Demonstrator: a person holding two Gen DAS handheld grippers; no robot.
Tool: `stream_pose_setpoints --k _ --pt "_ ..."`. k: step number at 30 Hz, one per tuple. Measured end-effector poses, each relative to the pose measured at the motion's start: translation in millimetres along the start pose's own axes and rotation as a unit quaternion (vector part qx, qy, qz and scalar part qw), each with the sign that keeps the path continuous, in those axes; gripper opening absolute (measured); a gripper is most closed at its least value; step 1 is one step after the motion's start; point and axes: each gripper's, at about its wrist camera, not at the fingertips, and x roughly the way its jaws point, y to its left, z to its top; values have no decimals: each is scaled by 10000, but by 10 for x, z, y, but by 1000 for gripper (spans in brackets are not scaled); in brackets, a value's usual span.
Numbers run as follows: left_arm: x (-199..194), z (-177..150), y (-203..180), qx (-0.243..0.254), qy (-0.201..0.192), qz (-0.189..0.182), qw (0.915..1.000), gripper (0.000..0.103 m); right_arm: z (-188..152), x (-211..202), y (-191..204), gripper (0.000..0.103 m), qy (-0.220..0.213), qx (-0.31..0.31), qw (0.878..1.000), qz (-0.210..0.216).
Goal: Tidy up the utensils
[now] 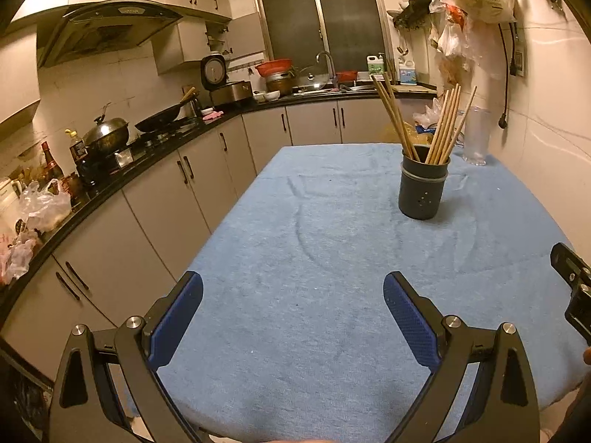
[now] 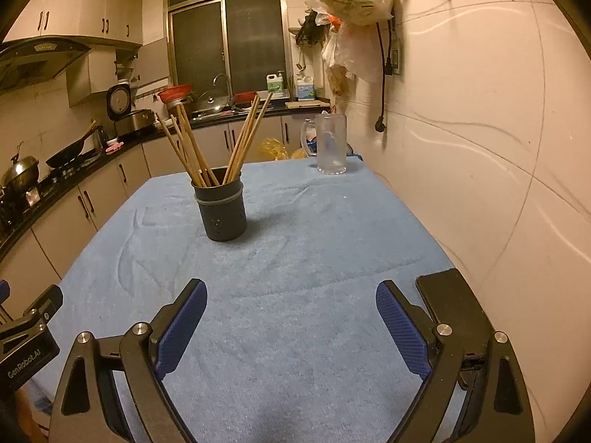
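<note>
Left wrist: left gripper (image 1: 293, 308) wide open, empty; right gripper (image 2: 291, 315) likewise; chopsticks (image 2: 207, 147) in holder (image 2: 221, 210)

Left gripper (image 1: 293, 317): jaws spread wide, blue pads (image 1: 176, 319) bare, nothing between them, held over the near end of the blue cloth (image 1: 314, 258). Dark holder (image 1: 423, 188): upright on the cloth, far right, wooden chopsticks (image 1: 441, 125) fanned out of its mouth. Clear vessel (image 1: 476, 136): behind the holder, possibly a jug, blurred. Black device (image 1: 574, 291): right edge, partly cut off.
</note>
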Motion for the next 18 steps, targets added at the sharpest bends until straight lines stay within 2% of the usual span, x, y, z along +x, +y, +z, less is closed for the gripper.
stream_pose_setpoints --k 18 --pt "21 -39 -39 56 34 -47 10000 98 -16 5 75 96 68 -154 9999 9"
